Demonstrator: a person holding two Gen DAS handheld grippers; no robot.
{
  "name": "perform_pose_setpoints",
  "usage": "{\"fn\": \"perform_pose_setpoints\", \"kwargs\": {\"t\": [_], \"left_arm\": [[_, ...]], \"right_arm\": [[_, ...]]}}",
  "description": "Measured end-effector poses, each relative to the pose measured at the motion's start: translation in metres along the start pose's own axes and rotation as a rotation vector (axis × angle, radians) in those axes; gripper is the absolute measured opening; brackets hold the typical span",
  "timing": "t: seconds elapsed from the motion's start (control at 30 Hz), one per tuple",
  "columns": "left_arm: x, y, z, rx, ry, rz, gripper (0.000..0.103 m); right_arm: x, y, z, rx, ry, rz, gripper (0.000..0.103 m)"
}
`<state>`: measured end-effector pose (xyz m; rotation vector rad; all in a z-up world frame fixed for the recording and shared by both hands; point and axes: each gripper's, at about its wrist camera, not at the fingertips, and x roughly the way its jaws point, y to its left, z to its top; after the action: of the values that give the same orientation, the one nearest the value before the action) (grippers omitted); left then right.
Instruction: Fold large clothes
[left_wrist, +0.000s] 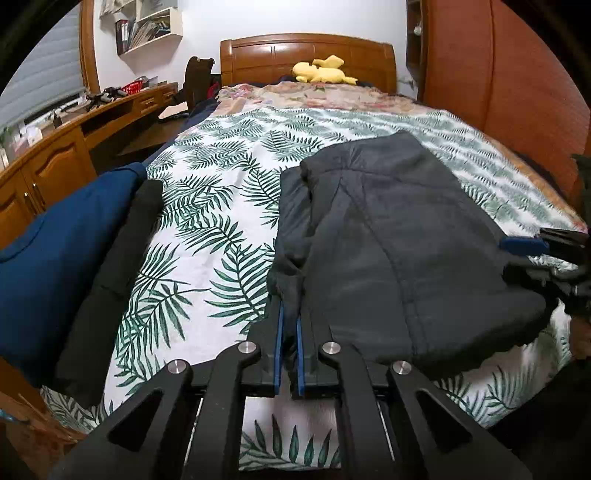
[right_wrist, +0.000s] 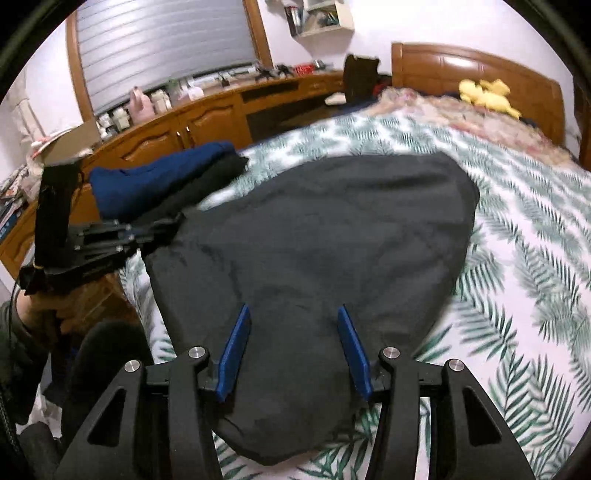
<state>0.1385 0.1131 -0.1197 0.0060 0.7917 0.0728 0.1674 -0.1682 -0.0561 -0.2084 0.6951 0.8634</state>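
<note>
Now the left hand-held gripper (left_wrist: 290, 317) pinches the dark garment's (left_wrist: 399, 236) edge; the right hand-held gripper (right_wrist: 293, 314) gapes above it.

Left gripper (left_wrist: 289, 321): black linkage arms with triangular cut-outs, four silver round-head pivot screws, thin blue pads (left_wrist: 279, 343) on black fingers. Right gripper (right_wrist: 293, 317): same black frame and silver screws, broader blue pads (right_wrist: 236, 347). Bare skin of left hand (right_wrist: 40, 314); dark sleeve, black cable beside it.
</note>
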Motion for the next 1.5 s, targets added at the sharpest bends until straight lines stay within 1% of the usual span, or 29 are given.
{"fn": "perform_pose_setpoints", "kwargs": {"t": [0.1,0.17,0.3,0.33,0.43,0.5,0.53,0.57,0.6,0.63,0.67,0.7,0.8,0.97,1.03,1.2,1.27,1.37,1.5], "left_arm": [[0.004,-0.003,0.0,-0.011,0.011,-0.009,0.007],[0.003,-0.006,0.0,-0.01,0.011,-0.007,0.007],[-0.005,-0.009,-0.002,-0.012,0.006,-0.002,0.007],[-0.008,-0.009,-0.002,-0.01,0.003,0.0,0.008],[-0.016,-0.006,-0.003,-0.002,-0.017,0.012,0.017],[-0.022,-0.003,-0.004,-0.012,-0.033,-0.004,0.027],[-0.025,0.0,-0.005,-0.022,-0.043,-0.021,0.039],[-0.028,0.002,-0.006,-0.03,-0.05,-0.033,0.054],[-0.03,0.004,-0.007,-0.036,-0.052,-0.05,0.064],[-0.031,0.005,-0.009,-0.04,-0.05,-0.066,0.082],[-0.031,0.005,-0.01,-0.042,-0.051,-0.077,0.085],[-0.033,0.006,-0.012,-0.046,-0.058,-0.082,0.085],[-0.033,0.006,-0.016,-0.045,-0.07,-0.058,0.085],[-0.029,0.008,-0.02,-0.054,-0.057,-0.067,0.085],[-0.028,0.007,-0.021,-0.049,-0.057,-0.064,0.085],[-0.029,0.006,-0.027,-0.047,-0.063,-0.071,0.085],[-0.03,0.007,-0.029,-0.049,-0.071,-0.069,0.085],[-0.027,0.009,-0.03,-0.064,-0.072,-0.076,0.085],[-0.022,0.012,-0.032,-0.069,-0.074,-0.09,0.085]], "right_arm": [[0.01,0.008,-0.008,-0.069,0.036,-0.038,0.051],[0.011,0.006,-0.006,-0.046,0.026,-0.024,0.051],[0.008,0.01,-0.008,-0.043,0.008,-0.013,0.051],[0.006,0.007,-0.01,-0.035,0.008,-0.012,0.051],[0.001,0.006,-0.012,-0.029,0.001,-0.014,0.051],[-0.001,0.002,-0.008,-0.018,-0.005,-0.01,0.051],[-0.002,0.0,-0.006,-0.009,-0.012,-0.014,0.051],[-0.004,-0.003,-0.005,0.0,-0.021,-0.022,0.051],[-0.005,-0.007,-0.004,0.01,-0.029,-0.029,0.051],[-0.005,-0.01,-0.003,0.018,-0.034,-0.035,0.051],[-0.005,-0.014,-0.002,0.027,-0.038,-0.041,0.051],[-0.005,-0.016,-0.002,0.036,-0.039,-0.048,0.051],[-0.003,-0.025,0.0,0.057,-0.046,-0.066,0.051],[0.009,-0.029,0.0,0.076,-0.023,-0.092,0.052],[0.012,-0.031,0.001,0.086,-0.019,-0.091,0.056],[0.014,-0.039,0.007,0.146,-0.03,-0.069,0.058],[0.015,-0.04,0.01,0.144,-0.031,-0.078,0.061],[0.017,-0.044,0.019,0.115,-0.027,-0.122,0.066],[0.028,-0.062,0.029,0.107,-0.018,-0.173,0.067]]}}
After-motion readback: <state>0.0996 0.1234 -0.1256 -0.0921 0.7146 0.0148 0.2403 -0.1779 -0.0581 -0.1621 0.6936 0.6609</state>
